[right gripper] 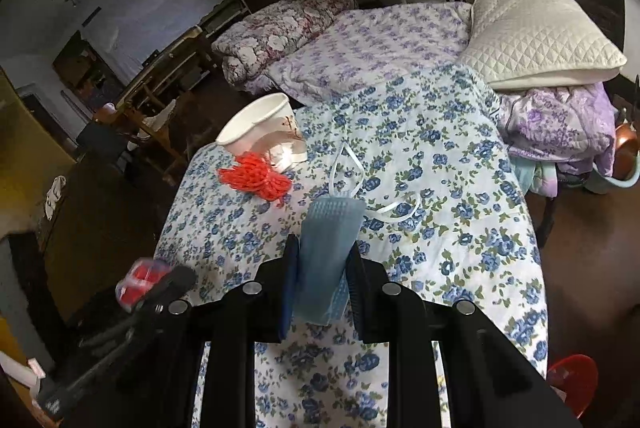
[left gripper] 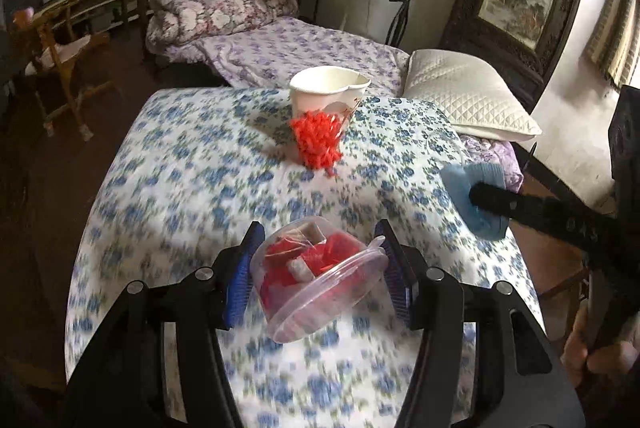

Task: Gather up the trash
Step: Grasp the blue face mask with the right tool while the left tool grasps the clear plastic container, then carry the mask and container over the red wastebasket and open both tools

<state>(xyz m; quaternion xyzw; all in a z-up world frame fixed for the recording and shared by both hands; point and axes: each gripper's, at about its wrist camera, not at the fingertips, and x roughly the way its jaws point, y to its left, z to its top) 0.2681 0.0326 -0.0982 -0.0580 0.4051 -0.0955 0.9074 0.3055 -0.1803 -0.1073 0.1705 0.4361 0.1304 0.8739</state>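
The bed (left gripper: 168,163) carries a blue-flowered quilt (right gripper: 440,187) in front and a lilac-flowered sheet (right gripper: 380,43) behind it. A rolled floral duvet (left gripper: 216,11) lies at the far end. A white quilted pillow (right gripper: 536,35) rests at the right edge, on top of bunched purple bedding (right gripper: 560,123).

On the quilt, a dented white paper cup (left gripper: 326,89) stands upright. An orange-red mesh net (left gripper: 318,139), bunched, touches the front of the cup.

Left gripper (left gripper: 318,268): fingers clamped on a clear plastic tub (left gripper: 320,280), held tilted above the quilt. The tub contains red scraps and a pale piece; the lid hangs partly open at the rim.

Right gripper (right gripper: 322,280): fingers clamped on a folded blue face mask (right gripper: 328,252). The white ear loops (right gripper: 348,167) of the mask trail forward on the quilt, near the net but apart from it.

A red object (right gripper: 572,380) sits on the floor at the lower right of the right wrist view; its type cannot be determined.
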